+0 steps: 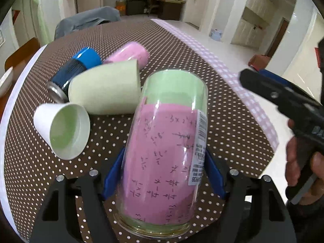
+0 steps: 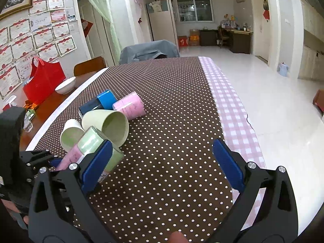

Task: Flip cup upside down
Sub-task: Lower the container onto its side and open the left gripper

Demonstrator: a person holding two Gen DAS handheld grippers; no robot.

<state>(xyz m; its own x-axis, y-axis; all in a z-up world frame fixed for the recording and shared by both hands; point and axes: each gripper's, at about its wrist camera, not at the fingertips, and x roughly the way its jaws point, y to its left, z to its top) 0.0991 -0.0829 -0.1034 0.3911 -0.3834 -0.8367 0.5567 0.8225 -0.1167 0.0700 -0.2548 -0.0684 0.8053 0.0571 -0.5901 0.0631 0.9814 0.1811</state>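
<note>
Brown cloth (image 2: 172, 105) with white dots over the table, pink check strip (image 2: 228, 101) down its right edge. Off the cloth at far left in the right wrist view, red bag (image 2: 43, 83) and white bowl (image 2: 65, 85) on bare wood.

Near the cloth's left side, a cluster of cups lying over: white paper cup (image 1: 62, 130) with mouth toward the left wrist camera, pale green cup (image 1: 105, 89) just behind and touching it, dark bottle with blue cap (image 1: 77, 68) further back, pink cup (image 1: 129, 53) beside that cap.

Glass cup (image 1: 164, 147) lined with pink and green paper, pinched between the blue pads (image 1: 113, 172) of the left gripper (image 1: 164, 174), which presses on both sides of the glass. Tilted, closed end toward the cluster, open rim nearest the left wrist camera. Whether it rests on the cloth or is lifted, cannot tell. Barcode label down its right side.

Further right, right gripper (image 2: 164, 164) with jaws spread wide, nothing between them but cloth. In the left wrist view, its black body and the holding hand (image 1: 299, 160) at the right edge, apart from the glass.
</note>
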